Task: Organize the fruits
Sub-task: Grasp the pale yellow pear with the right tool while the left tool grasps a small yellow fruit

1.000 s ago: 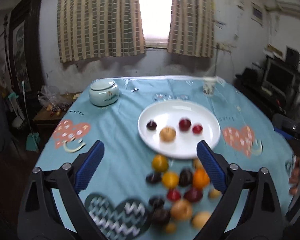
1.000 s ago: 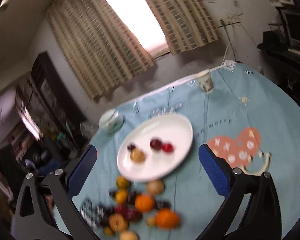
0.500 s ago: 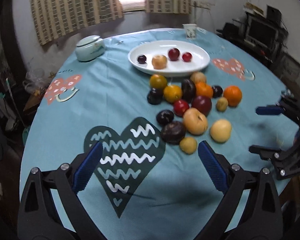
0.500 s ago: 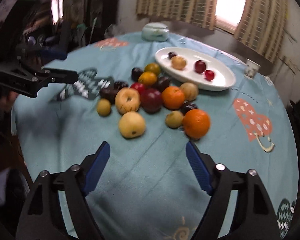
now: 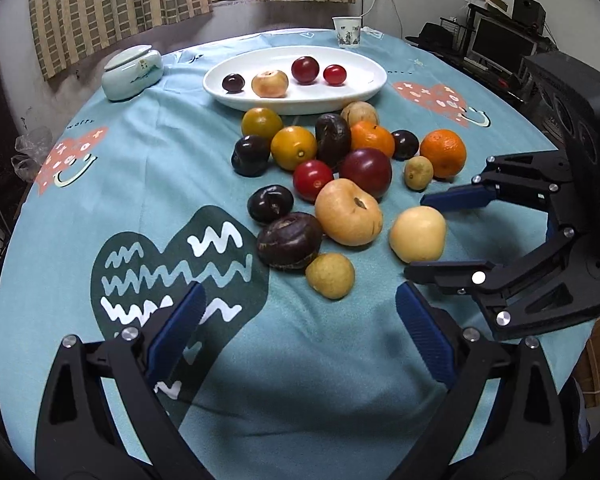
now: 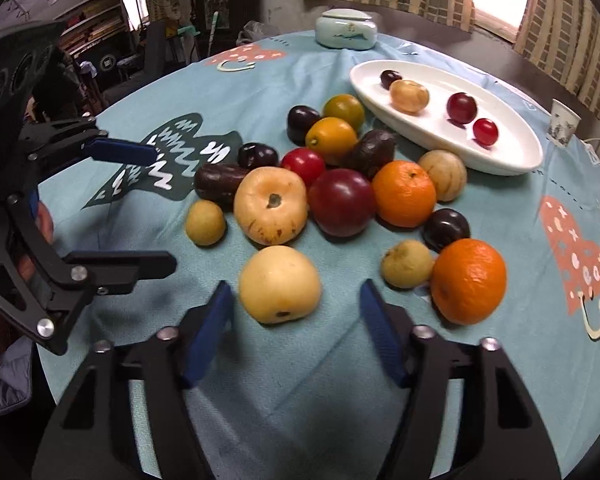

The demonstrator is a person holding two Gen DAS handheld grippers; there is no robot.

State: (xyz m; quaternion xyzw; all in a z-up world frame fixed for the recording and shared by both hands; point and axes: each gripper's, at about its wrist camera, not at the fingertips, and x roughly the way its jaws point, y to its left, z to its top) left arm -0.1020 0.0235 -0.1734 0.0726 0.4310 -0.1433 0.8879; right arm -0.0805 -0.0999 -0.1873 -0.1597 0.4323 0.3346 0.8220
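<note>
The right gripper [image 6: 296, 320], jaws just narrowing yet gripping nothing, is hanging at lower centre before a pale yellow fruit [image 6: 279, 284], while the left gripper [image 5: 300, 328] is gaping empty.

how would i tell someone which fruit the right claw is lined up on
Start at the white plate on the blue tablecloth, then come down through the loose pile of fruit in front of it to the edge nearest the right claw. There sits a pale yellow fruit, alone just ahead of the open claw, which has just been narrowing. It is plain and smooth, unlike the speckled, dimpled one behind it.
</note>
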